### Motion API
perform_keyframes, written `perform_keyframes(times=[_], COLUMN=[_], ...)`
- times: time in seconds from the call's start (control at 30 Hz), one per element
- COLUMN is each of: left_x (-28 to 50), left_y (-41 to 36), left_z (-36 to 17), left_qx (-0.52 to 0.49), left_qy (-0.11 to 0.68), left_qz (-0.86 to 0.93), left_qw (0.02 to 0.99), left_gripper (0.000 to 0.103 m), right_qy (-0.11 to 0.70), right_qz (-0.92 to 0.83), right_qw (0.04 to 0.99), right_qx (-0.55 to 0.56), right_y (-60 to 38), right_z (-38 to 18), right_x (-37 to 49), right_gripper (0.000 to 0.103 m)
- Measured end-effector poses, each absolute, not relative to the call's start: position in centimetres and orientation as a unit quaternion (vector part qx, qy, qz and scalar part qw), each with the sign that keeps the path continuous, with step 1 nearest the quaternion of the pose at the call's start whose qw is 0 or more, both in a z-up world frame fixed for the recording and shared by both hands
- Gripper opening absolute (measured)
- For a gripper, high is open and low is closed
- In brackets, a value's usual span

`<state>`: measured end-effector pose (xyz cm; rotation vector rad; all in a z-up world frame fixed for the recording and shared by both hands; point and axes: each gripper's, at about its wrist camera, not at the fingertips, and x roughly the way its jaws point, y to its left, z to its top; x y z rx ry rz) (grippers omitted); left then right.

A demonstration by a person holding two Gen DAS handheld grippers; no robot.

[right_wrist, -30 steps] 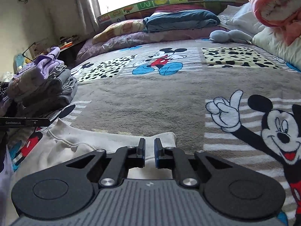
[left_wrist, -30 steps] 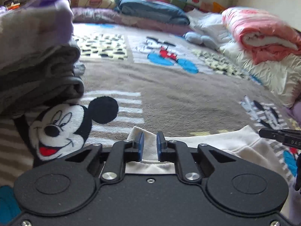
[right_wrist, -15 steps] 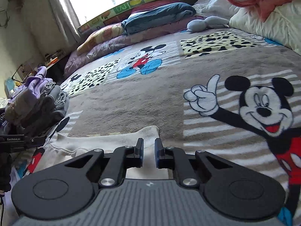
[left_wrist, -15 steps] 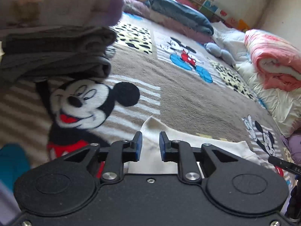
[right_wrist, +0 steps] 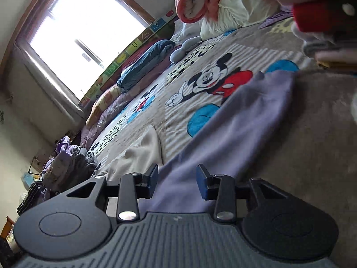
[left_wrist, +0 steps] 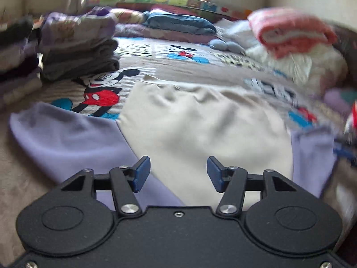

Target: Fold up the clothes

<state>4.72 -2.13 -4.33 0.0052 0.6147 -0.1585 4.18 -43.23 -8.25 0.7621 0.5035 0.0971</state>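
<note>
One cream-and-lilac sweatshirt [left_wrist: 196, 120] lies spread on the blanket [left_wrist: 196, 67]. Two stacks of folded clothes [left_wrist: 78, 44] stand at its left edge. One rolled pink quilt [left_wrist: 292, 33] sits at the right edge. Two grippers show.

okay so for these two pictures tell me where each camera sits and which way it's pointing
Left wrist: sits on the left gripper, looking along its opening fingers across the cream and lilac sweatshirt toward the window; only the gripper shows.
Right wrist: sits on the right gripper, rolled sideways, looking over a lilac sleeve up the bed; fingers opening, nothing between them.
Shared: the sweatshirt, the cartoon blanket, the folded pile.
</note>
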Motion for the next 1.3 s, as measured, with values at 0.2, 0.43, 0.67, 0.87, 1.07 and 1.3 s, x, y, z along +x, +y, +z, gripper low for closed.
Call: perform_keyframes(times=[0.2, 0.43, 0.67, 0.87, 1.07, 1.3], left_x=[-0.2, -0.2, -0.3, 3.1, 5.4, 6.6], left_y=[-8.5, -8.8, -3.9, 8.0, 16.1, 24.2], left_z=[-6.8, -8.3, -5.5, -6.0, -9.1, -8.3], left_qx=[0.14, 0.152, 0.057, -0.307, -0.431, -0.473], left_qy=[0.27, 0.291, 0.267, 0.252, 0.235, 0.195], left_qz=[-0.082, -0.074, 0.012, -0.008, 0.038, 0.096], left_qw=[0.949, 0.942, 0.962, 0.918, 0.871, 0.854], left_gripper=[0.054, 0.054, 0.053, 0.051, 0.049, 0.049], right_qy=[0.249, 0.271, 0.265, 0.245, 0.258, 0.262], right_qz=[0.076, 0.125, 0.155, 0.198, 0.285, 0.293], right_qw=[0.929, 0.946, 0.944, 0.946, 0.922, 0.917], right_qx=[0.264, 0.128, 0.121, 0.073, -0.054, -0.065], right_y=[-40.1, -35.1, -33.5, -29.1, -21.9, -22.3], right_z=[-7.7, -7.5, -6.8, -6.1, -7.7, -8.2], right_x=[3.0, 2.9, 2.0, 0.3, -1.2, -2.2], right_gripper=[0.043, 0.043, 0.043, 0.043, 0.043, 0.045])
